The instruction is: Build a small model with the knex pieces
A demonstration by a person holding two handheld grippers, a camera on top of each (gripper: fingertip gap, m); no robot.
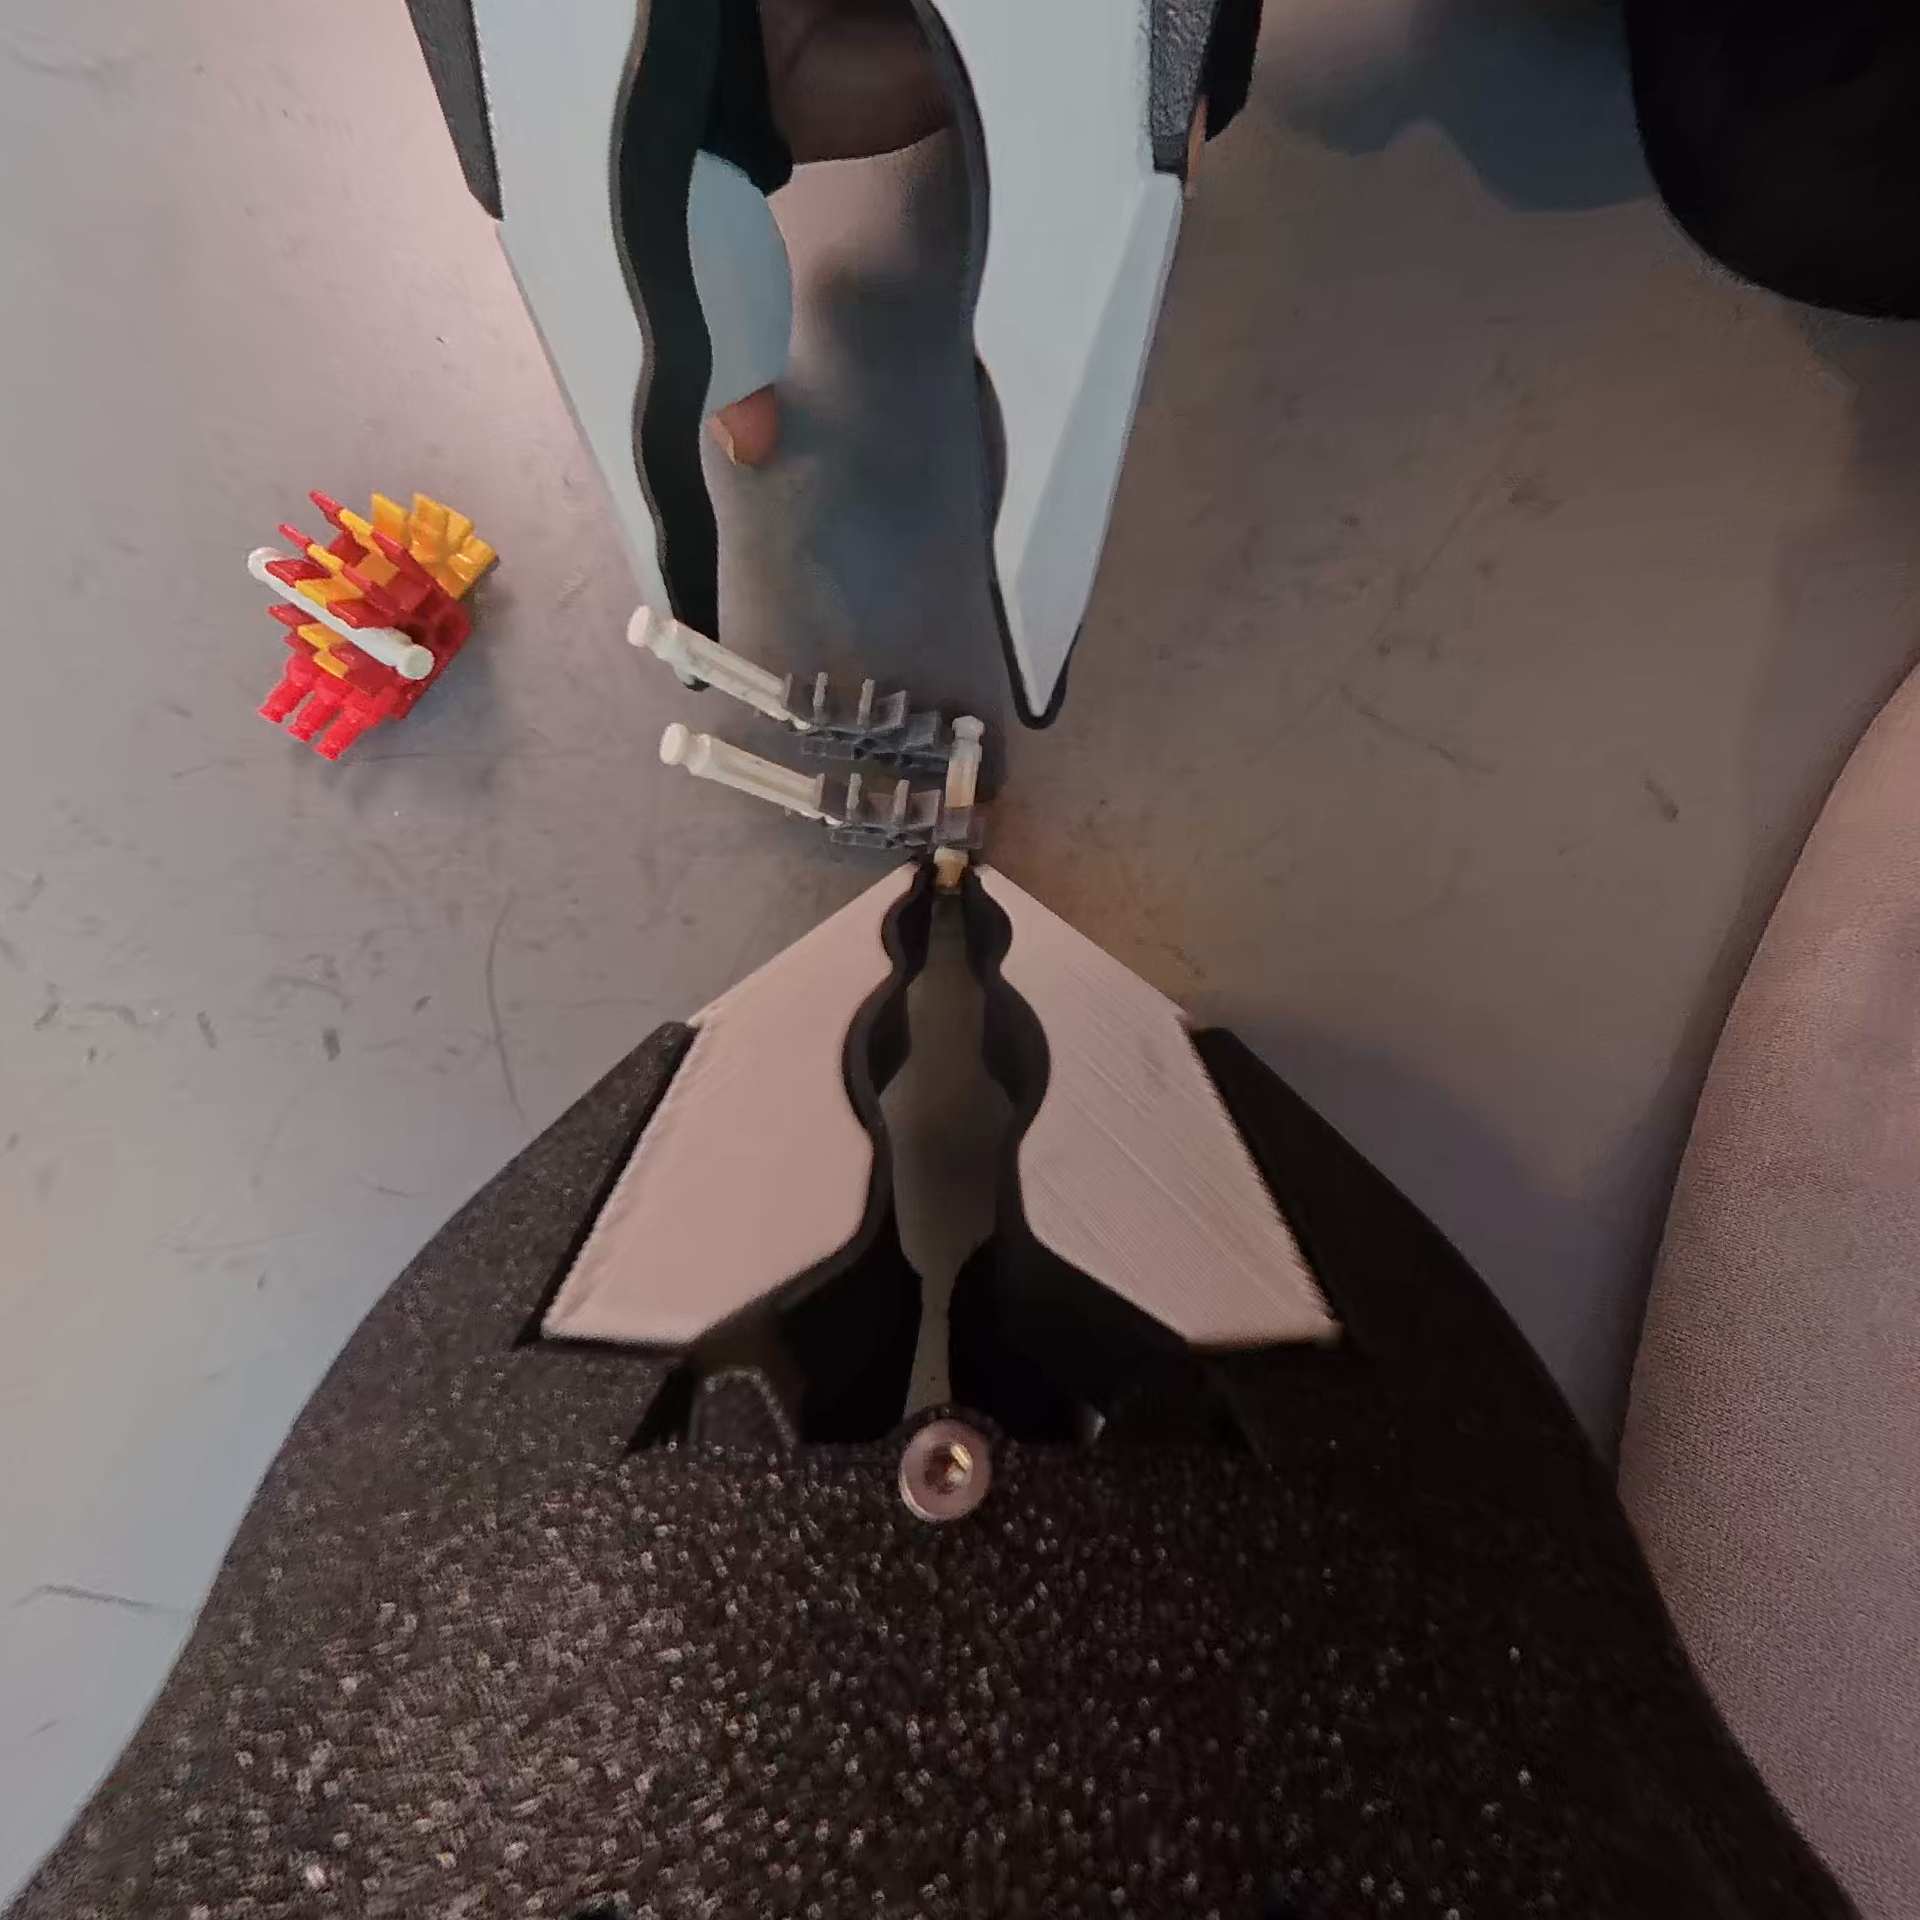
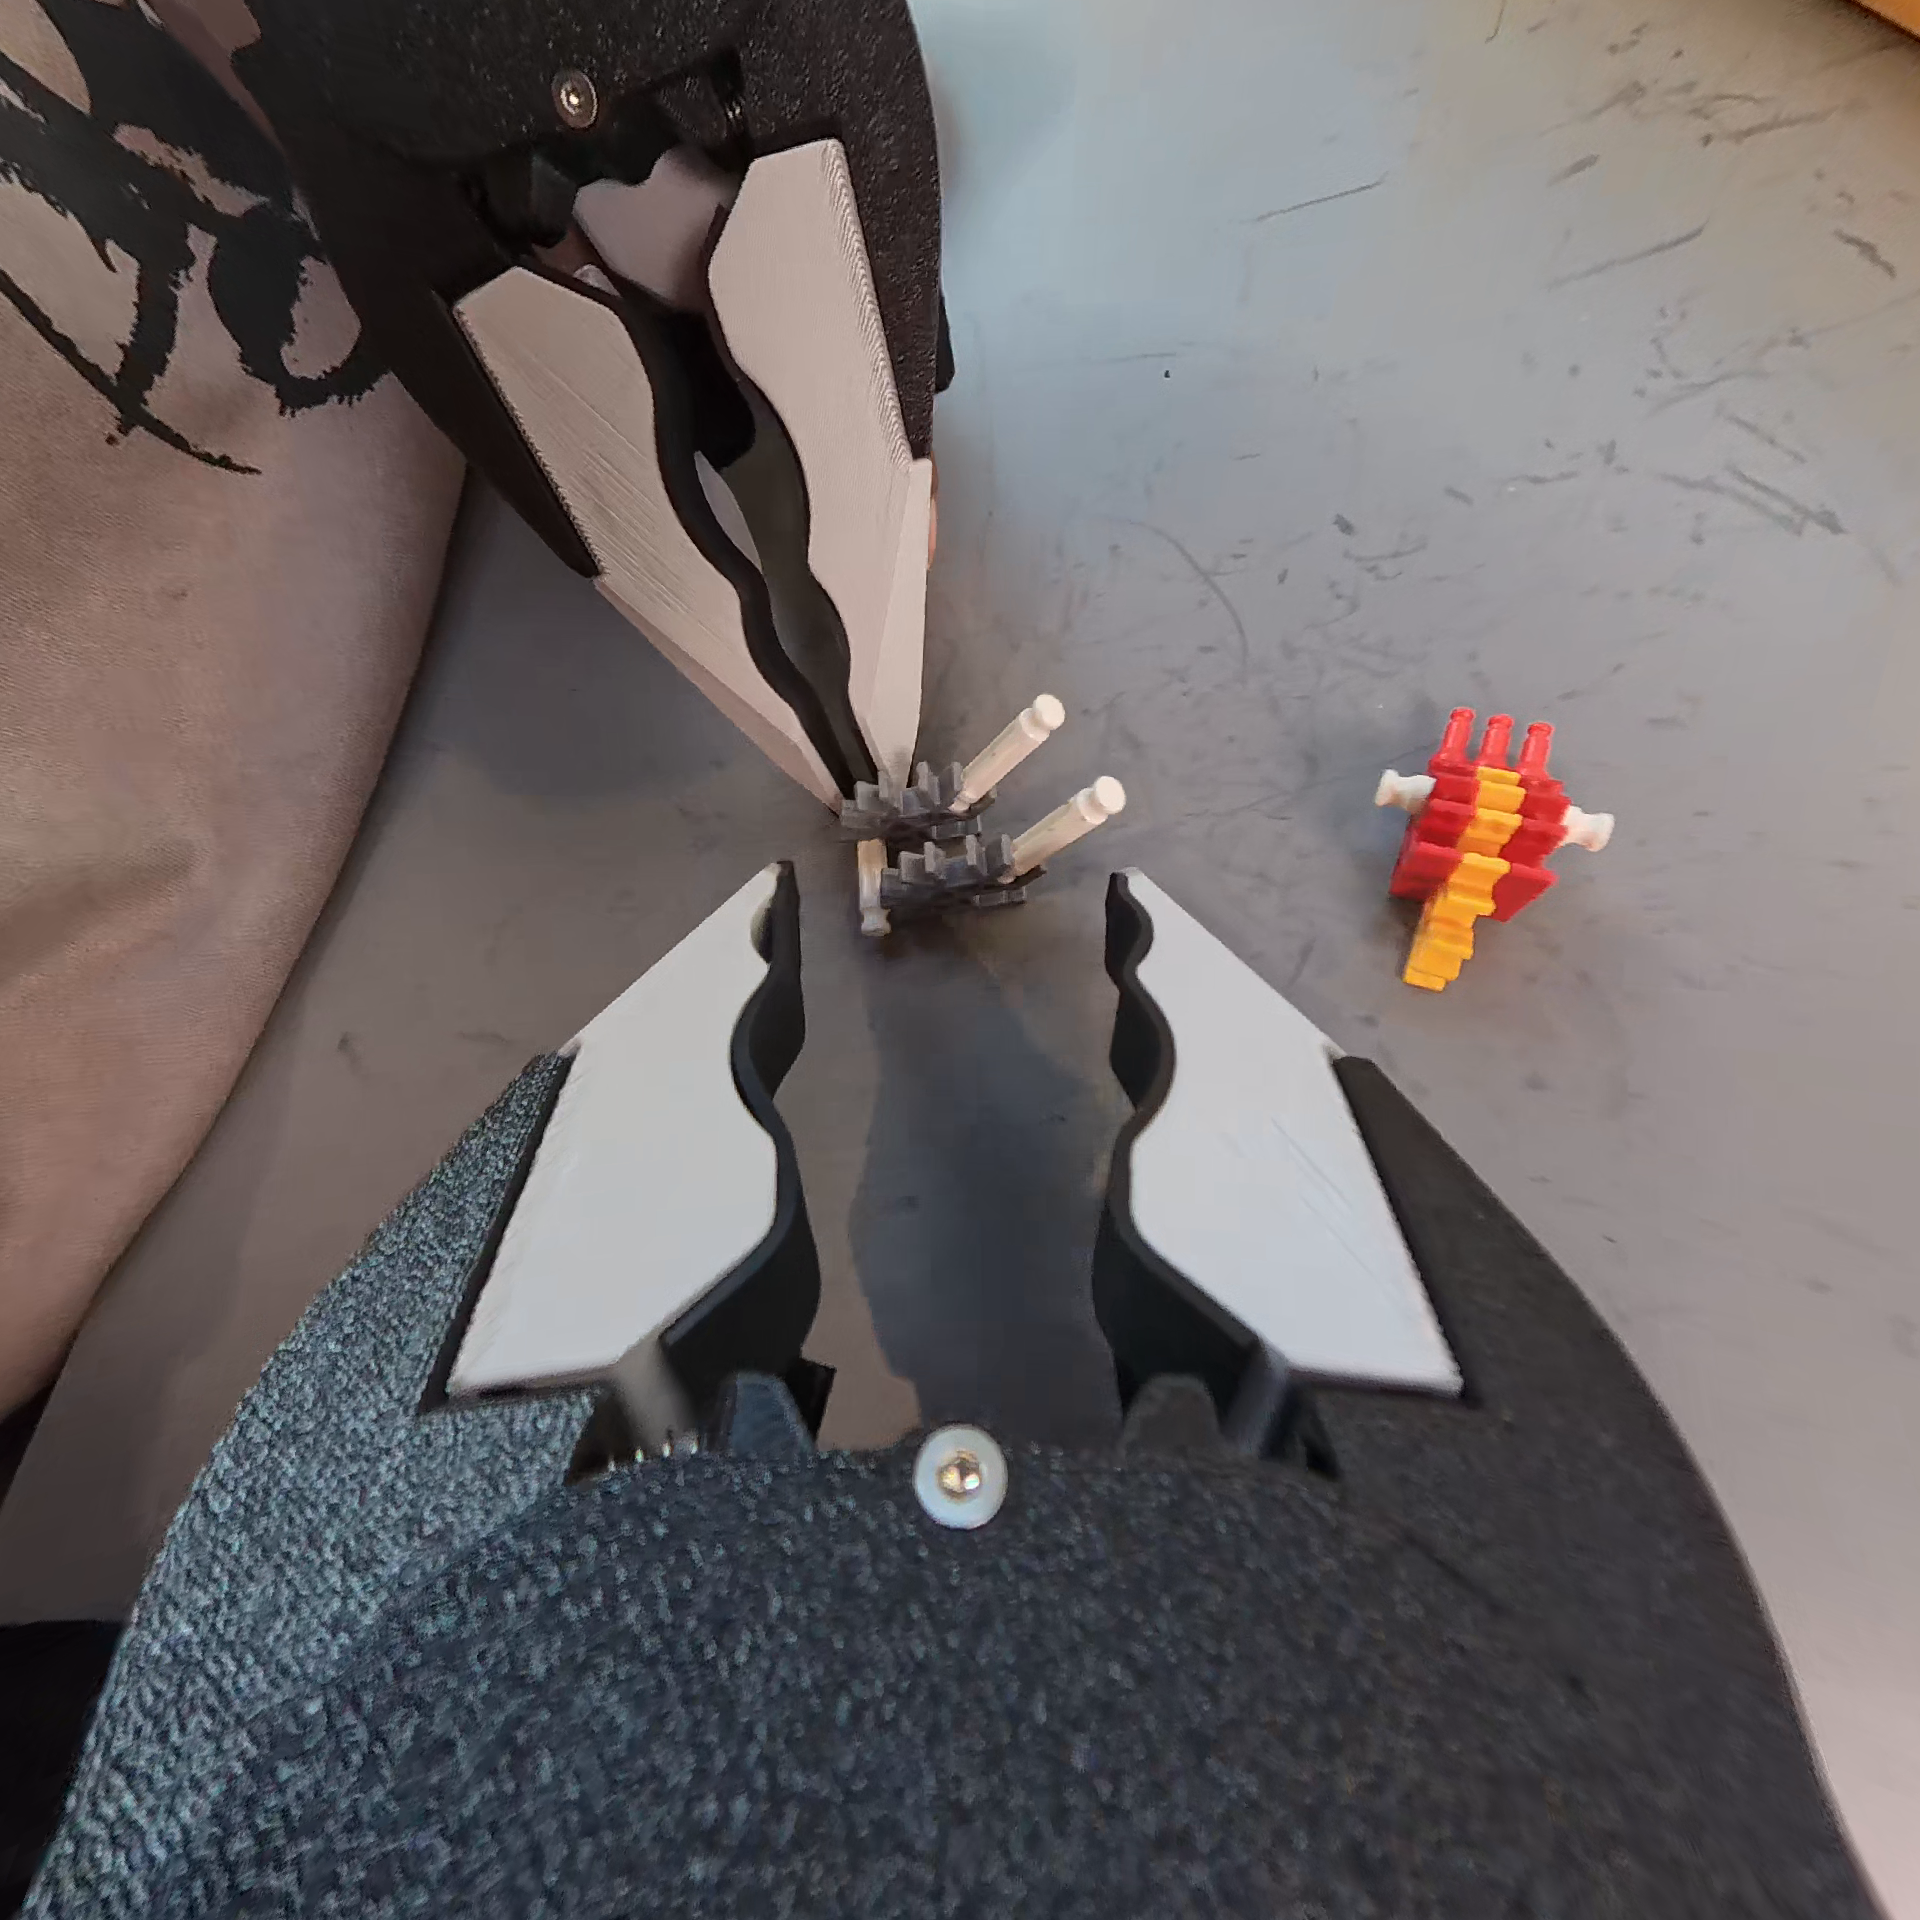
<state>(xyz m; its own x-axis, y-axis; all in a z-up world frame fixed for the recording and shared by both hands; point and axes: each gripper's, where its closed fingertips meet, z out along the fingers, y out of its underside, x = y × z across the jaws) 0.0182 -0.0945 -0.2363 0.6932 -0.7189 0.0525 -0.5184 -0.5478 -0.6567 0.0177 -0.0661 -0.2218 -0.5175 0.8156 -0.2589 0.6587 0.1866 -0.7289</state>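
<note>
Grey toy piece [image 1: 883, 764] with white pegs sits on my desk [image 1: 260, 1039]; left tongs [image 1: 948, 871] pinch its white end peg [image 1: 964, 774], right tongs [image 2: 951, 883] spread wide just beside. Red-yellow block [image 1: 374, 618] well apart.

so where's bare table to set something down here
Bare table lies beyond the red-yellow block piece, and between it and the grey piece. It is crowded at the grey piece: the left gripper pinches its white pin and the open right gripper flanks it.
</note>
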